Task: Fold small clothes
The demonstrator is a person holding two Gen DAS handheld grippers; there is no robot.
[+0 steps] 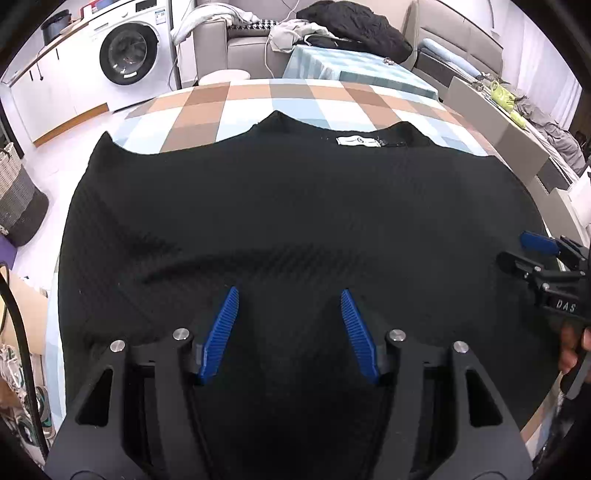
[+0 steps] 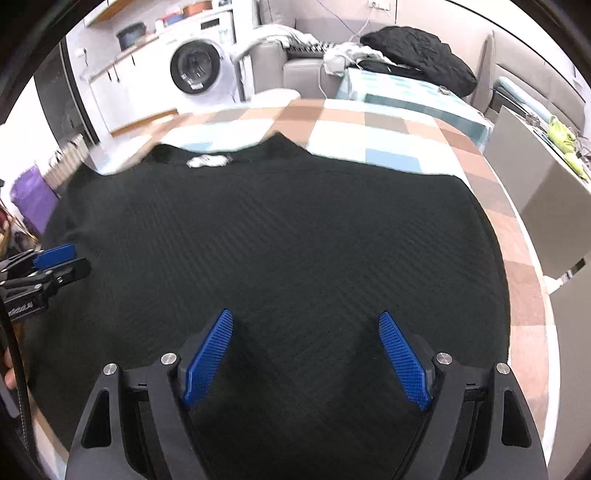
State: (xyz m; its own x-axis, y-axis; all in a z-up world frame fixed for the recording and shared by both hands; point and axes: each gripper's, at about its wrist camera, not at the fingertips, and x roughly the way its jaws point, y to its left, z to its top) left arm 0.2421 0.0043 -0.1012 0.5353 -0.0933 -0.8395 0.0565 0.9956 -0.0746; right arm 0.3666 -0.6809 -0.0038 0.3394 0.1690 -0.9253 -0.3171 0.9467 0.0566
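A black ribbed knit garment [image 1: 295,214] lies spread flat on the checked tablecloth [image 1: 236,107], with a white neck label [image 1: 358,141] at its far edge. My left gripper [image 1: 290,295] is open and empty, hovering over the garment's near part. My right gripper [image 2: 306,318] is open and empty over the same garment [image 2: 280,236], whose label [image 2: 207,161] also shows there. Each gripper shows in the other's view: the right one [image 1: 532,247] at the garment's right edge, the left one [image 2: 55,258] at its left edge.
A washing machine [image 1: 129,55] stands at the back left. A sofa with a black jacket [image 1: 354,26] and a second table with a blue checked cloth [image 1: 351,70] lie behind. A woven basket [image 1: 14,199] is at the left, a grey cabinet [image 2: 543,206] at the right.
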